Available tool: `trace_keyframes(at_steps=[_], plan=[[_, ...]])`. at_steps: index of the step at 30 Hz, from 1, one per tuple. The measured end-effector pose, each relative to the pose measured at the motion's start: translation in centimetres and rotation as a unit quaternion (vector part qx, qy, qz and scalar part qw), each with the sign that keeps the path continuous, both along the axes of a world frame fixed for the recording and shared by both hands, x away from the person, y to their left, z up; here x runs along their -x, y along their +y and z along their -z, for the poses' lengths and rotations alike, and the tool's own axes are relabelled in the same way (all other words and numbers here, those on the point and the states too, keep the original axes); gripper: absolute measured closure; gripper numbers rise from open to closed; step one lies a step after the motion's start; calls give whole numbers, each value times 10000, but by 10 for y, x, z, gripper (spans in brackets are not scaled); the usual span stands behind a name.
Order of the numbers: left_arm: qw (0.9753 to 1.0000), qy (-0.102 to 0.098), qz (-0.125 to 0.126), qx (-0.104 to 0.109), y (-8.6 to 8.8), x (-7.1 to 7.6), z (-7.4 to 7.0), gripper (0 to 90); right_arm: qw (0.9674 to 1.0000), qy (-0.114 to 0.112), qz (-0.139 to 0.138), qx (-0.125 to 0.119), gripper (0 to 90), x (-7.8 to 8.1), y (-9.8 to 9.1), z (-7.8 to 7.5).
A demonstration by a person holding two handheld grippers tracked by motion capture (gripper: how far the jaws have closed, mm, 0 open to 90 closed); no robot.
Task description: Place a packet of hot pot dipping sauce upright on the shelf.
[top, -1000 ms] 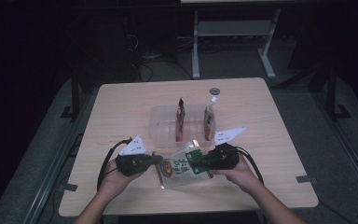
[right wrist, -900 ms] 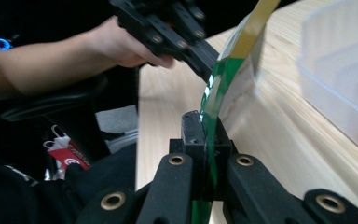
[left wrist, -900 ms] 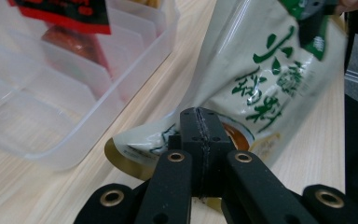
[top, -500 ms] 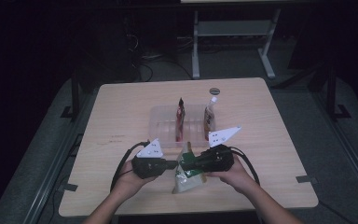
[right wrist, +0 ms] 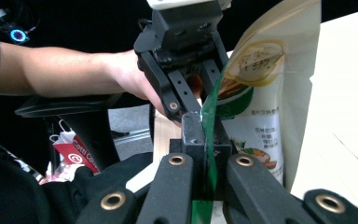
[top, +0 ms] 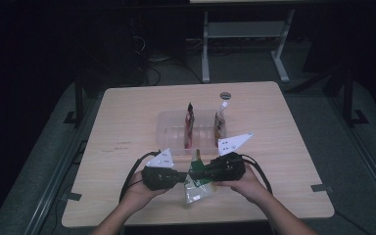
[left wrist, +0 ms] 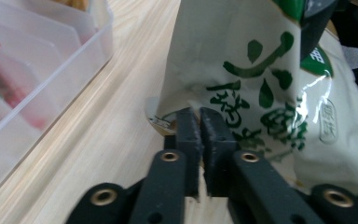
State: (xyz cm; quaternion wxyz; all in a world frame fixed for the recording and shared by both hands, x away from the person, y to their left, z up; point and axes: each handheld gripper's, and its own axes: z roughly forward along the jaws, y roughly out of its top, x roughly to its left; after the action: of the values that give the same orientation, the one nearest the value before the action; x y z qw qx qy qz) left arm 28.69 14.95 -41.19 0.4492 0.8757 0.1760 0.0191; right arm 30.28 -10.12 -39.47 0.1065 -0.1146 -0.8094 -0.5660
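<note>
A white and green snack pouch (top: 198, 190) stands near the table's front edge between my two grippers. My right gripper (right wrist: 204, 126) is shut on the pouch's green top edge (right wrist: 209, 107), which runs between its pads. My left gripper (left wrist: 198, 122) sits at the pouch's lower edge (left wrist: 261, 70). Its jaws have just been opening and stand a thin slit apart. The pouch's edge touches the tips but is not pinched. In the high view the left gripper (top: 182, 177) and right gripper (top: 200, 172) point at each other, almost tip to tip.
A clear plastic tray (top: 174, 132) lies just behind the grippers, with a red pouch (top: 190, 122) and a brown one (top: 220, 122) upright in it. A small round cap (top: 224, 95) lies farther back. The tray's wall (left wrist: 51, 70) is close on the left gripper's left.
The pouch went from lying flat to standing on edge. My left gripper moved right, toward the right gripper, and its jaws parted slightly.
</note>
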Motion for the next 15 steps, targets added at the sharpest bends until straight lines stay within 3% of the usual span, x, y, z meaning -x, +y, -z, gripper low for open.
trace_keyframes(at_steps=[7, 12, 15], plan=[[9998, 98, -169, -27, 19, 2, -1, 684, 9999, 10, 139, 31, 900, 0, -2, -3], [9991, 251, -236, -262, 36, 6, 1, 550, 9999, -30, 166, 2, 900, -1, -3, -7], [9985, 322, -338, -300, 45, 10, 2, 481, 9998, -81, 184, -9, 900, -2, -1, -10]])
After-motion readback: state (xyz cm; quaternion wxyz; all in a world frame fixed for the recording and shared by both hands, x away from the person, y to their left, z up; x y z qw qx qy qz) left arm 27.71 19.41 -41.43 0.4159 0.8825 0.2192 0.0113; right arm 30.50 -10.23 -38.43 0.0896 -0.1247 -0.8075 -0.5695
